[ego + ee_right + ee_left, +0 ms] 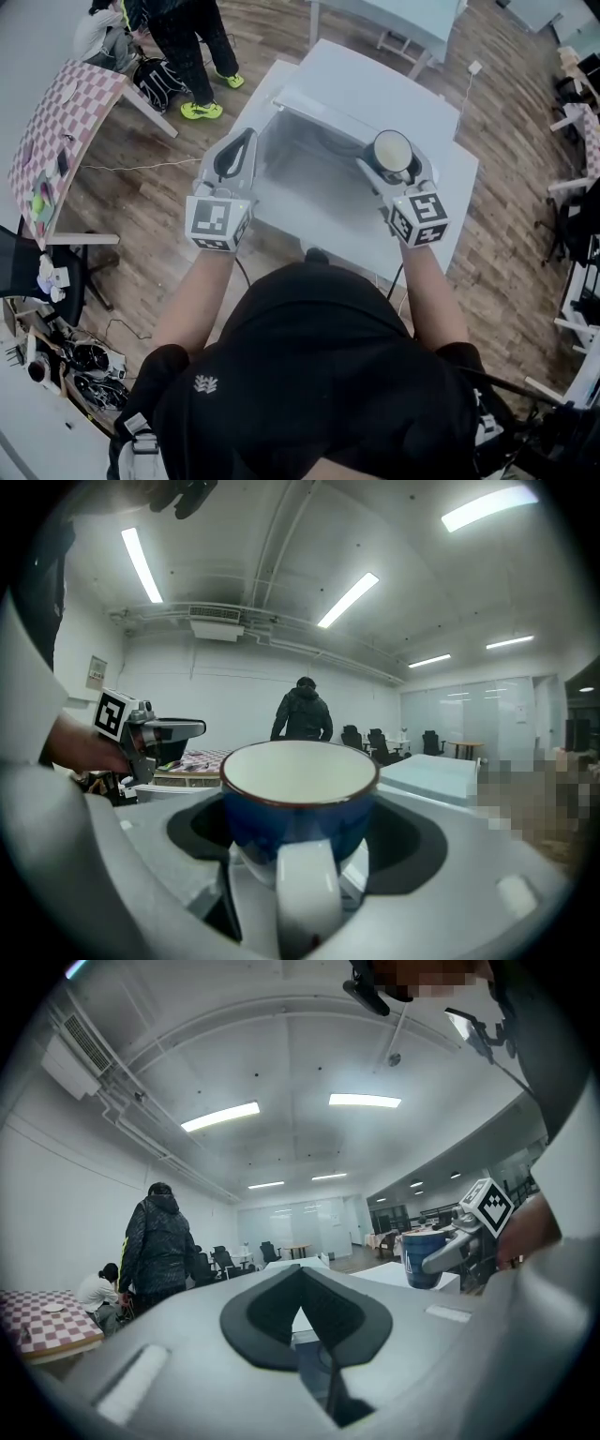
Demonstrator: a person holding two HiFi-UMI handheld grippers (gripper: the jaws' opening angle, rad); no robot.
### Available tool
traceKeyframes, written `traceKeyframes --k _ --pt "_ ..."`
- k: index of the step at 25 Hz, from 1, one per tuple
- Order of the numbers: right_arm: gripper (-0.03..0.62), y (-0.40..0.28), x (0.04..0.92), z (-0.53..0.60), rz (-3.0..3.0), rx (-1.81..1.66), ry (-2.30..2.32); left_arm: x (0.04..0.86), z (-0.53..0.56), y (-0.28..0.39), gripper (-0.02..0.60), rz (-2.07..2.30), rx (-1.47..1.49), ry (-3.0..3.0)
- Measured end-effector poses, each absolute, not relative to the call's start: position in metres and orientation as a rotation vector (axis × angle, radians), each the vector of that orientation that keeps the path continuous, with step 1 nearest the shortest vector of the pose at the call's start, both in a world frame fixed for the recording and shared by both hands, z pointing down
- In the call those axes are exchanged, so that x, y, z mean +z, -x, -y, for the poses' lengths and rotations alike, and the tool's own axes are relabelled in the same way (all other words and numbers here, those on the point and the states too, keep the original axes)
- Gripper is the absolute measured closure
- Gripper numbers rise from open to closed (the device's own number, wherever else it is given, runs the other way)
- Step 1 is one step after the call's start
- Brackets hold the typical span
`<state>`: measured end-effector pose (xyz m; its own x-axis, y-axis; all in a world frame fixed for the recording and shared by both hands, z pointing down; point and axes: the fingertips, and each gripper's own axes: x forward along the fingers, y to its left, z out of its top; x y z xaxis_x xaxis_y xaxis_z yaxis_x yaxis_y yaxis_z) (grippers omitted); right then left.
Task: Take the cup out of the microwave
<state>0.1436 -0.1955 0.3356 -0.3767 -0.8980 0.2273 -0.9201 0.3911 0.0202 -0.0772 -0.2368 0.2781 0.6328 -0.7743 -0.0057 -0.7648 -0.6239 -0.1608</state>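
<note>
The cup (392,150), dark blue with a cream inside and a white handle, is held upright in my right gripper (394,161), which is shut on it above the right part of the white microwave (319,112). The right gripper view shows the cup (300,803) between the jaws with its handle towards the camera. In the left gripper view the cup (420,1258) hangs in the air at the right. My left gripper (236,150) is shut on nothing and hovers beside the microwave's left edge. The microwave's cavity faces me and looks open.
The microwave stands on a white table (464,178). A pink checkered table (66,122) is at the left, with a standing person (192,47) and a crouching person (98,33) by it. A cable (131,167) lies on the wooden floor. Cluttered desks line the left and right edges.
</note>
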Motion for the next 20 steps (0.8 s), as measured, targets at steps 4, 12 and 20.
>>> traceKeyframes --k 4,12,20 --pt "0.195 -0.144 0.33 0.195 2.45 0.158 -1.622 0.273 0.239 0.077 0.578 -1.28 -0.071 2.695" --pt "0.195 -0.151 0.326 0.196 2.441 0.134 -1.66 0.283 0.241 0.081 0.578 -1.313 -0.055 2.716" --pt "0.195 -0.153 0.324 0.198 2.432 0.137 -1.677 0.282 0.241 0.086 0.579 -1.312 -0.05 2.722"
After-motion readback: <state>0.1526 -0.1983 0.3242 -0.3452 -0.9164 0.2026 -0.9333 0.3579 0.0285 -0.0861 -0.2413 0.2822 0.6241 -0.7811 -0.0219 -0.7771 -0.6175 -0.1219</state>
